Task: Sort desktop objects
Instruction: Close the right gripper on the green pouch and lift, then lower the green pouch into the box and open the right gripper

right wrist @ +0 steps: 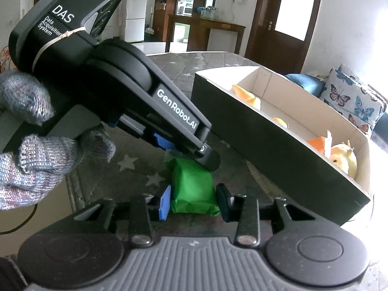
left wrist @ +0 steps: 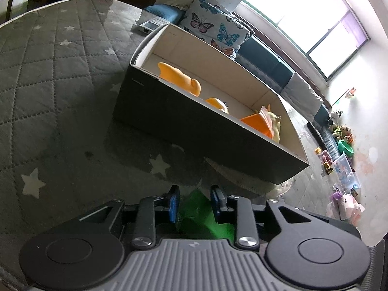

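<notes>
Green packet [right wrist: 192, 186] lies on the bench between my right fingers [right wrist: 194, 200], which pinch its near end; left fingers [left wrist: 195, 205] straddle it unclamped. Risk: packet slips before reaching the box [right wrist: 266, 135].

The box [left wrist: 184, 121] wall hides the lower parts of the orange toys [left wrist: 179, 78], and the left tongs [right wrist: 194, 154] cover the green packet's [right wrist: 194, 186] far end.

A crinkled green plastic packet [right wrist: 192, 186] is seen on quilted grey cloth [left wrist: 48, 92] under a glossy clear sheet. A matt black cardboard box [right wrist: 271, 155] is shown, and a knitted glove [right wrist: 36, 160].
</notes>
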Available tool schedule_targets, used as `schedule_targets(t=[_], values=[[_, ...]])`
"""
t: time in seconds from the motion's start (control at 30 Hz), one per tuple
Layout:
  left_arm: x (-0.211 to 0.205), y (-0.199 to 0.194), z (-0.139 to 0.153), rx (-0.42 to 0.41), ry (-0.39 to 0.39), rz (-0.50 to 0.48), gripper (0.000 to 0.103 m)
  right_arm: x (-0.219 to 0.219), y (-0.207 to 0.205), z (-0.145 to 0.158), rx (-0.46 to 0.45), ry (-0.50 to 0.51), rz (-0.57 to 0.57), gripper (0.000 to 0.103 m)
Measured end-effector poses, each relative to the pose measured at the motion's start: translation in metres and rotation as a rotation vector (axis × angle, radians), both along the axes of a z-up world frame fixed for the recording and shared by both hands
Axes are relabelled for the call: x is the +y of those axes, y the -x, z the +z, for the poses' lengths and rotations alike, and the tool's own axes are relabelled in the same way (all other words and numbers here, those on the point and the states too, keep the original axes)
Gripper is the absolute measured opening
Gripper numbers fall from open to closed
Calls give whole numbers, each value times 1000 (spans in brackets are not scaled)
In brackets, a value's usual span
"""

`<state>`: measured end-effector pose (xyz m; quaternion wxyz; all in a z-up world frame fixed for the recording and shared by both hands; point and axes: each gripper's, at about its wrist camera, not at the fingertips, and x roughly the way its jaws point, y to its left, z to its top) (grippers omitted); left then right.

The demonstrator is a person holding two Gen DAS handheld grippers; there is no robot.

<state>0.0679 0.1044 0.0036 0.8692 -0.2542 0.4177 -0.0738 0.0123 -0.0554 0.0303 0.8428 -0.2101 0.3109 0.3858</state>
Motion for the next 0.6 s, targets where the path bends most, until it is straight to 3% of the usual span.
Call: schedule_targets(t=[0.23, 0.6], values=[[-1, 4, 16, -30, 2, 0, 28, -2, 6, 8, -29, -10, 3, 37], [-13, -25, 77, -200, -14, -37, 25, -11, -16, 55, -198, -56, -62, 37]])
